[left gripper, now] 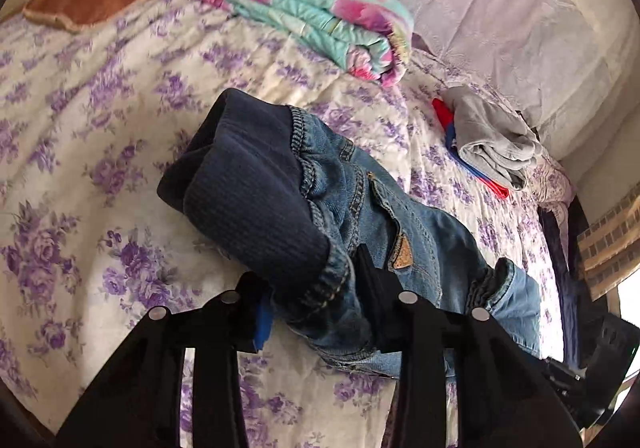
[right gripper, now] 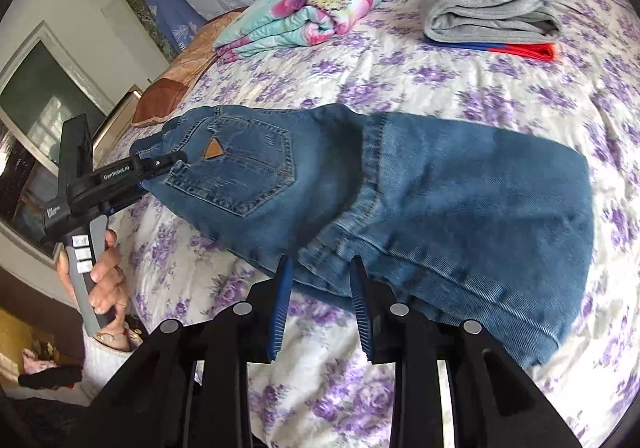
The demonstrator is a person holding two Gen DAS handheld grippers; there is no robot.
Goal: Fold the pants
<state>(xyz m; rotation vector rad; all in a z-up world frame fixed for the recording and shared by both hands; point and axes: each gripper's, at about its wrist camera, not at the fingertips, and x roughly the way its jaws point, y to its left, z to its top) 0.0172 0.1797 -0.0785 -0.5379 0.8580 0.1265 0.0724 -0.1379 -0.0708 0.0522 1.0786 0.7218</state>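
Both grippers are pinching the jeans point(right gripper: 400, 184) over the floral bed point(right gripper: 440, 76): left gripper point(left gripper: 312, 312) clamping the waistband, right gripper point(right gripper: 320, 280) nipping the seat edge, probably stretching them flat for folding.

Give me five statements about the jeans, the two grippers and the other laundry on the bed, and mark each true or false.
1. The left gripper is clamped on the waistband end of the jeans. True.
2. The right gripper hangs well clear of the jeans. False: its fingers straddle the denim edge near the crotch seam.
3. A folded grey garment lies on top of a red and blue one. True.
4. The jeans are already folded into a neat square. False: they lie stretched out between the grippers.
5. The floral quilt is spread flat over the jeans. False: it sits folded, apart, near the pillows.
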